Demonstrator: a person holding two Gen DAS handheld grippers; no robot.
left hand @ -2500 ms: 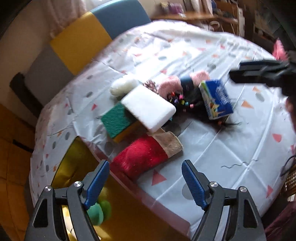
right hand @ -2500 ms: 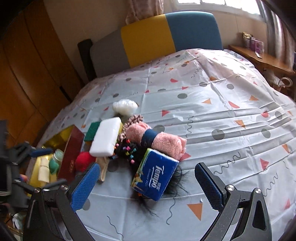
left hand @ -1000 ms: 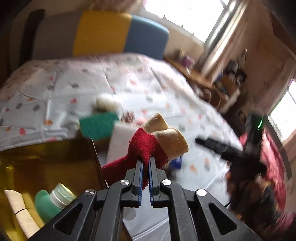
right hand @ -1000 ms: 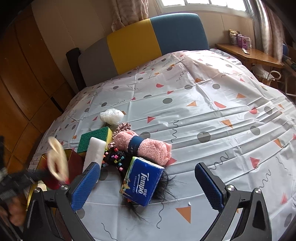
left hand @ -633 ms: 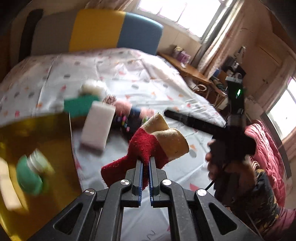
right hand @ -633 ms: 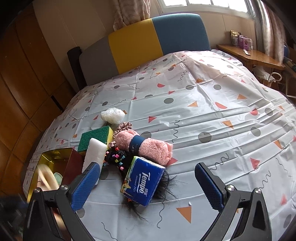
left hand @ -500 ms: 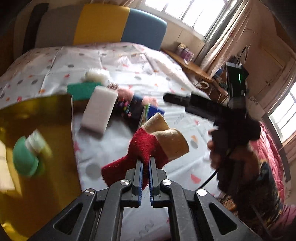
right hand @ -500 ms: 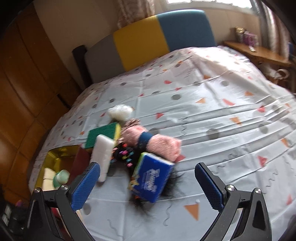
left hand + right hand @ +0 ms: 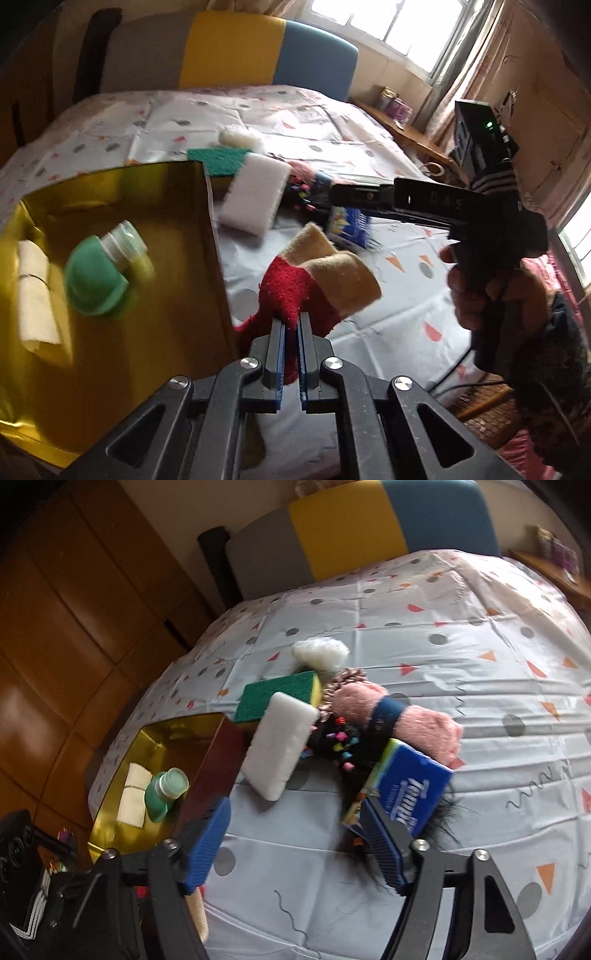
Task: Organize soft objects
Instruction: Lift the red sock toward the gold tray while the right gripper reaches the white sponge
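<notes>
My left gripper (image 9: pixel 291 332) is shut on a red sock with a tan cuff (image 9: pixel 314 280), held in the air just right of the gold box (image 9: pixel 177 295). My right gripper (image 9: pixel 295 845) hovers low over the tablecloth with its jaws closing and only bare cloth between them. A blue tissue pack (image 9: pixel 410 786) lies just beyond its right finger (image 9: pixel 384 845). Behind it sit a white sponge (image 9: pixel 280 746), a green-and-yellow scouring sponge (image 9: pixel 277 696), a pink rolled towel (image 9: pixel 406 716), a white mesh ball (image 9: pixel 319 651) and a black hairpiece with coloured beads (image 9: pixel 340 742).
The gold box (image 9: pixel 122 760) at the bed's left edge holds a green-capped bottle (image 9: pixel 162 794) and a white folded cloth (image 9: pixel 133 797). A hand (image 9: pixel 476 291) grips the right gripper's black body. Wooden panelling stands on the left, a headboard behind, and patterned cloth stretches to the right.
The left gripper has carried the sock down and across to beside the gold box. The right gripper has swung closer to the pile and its jaws have narrowed.
</notes>
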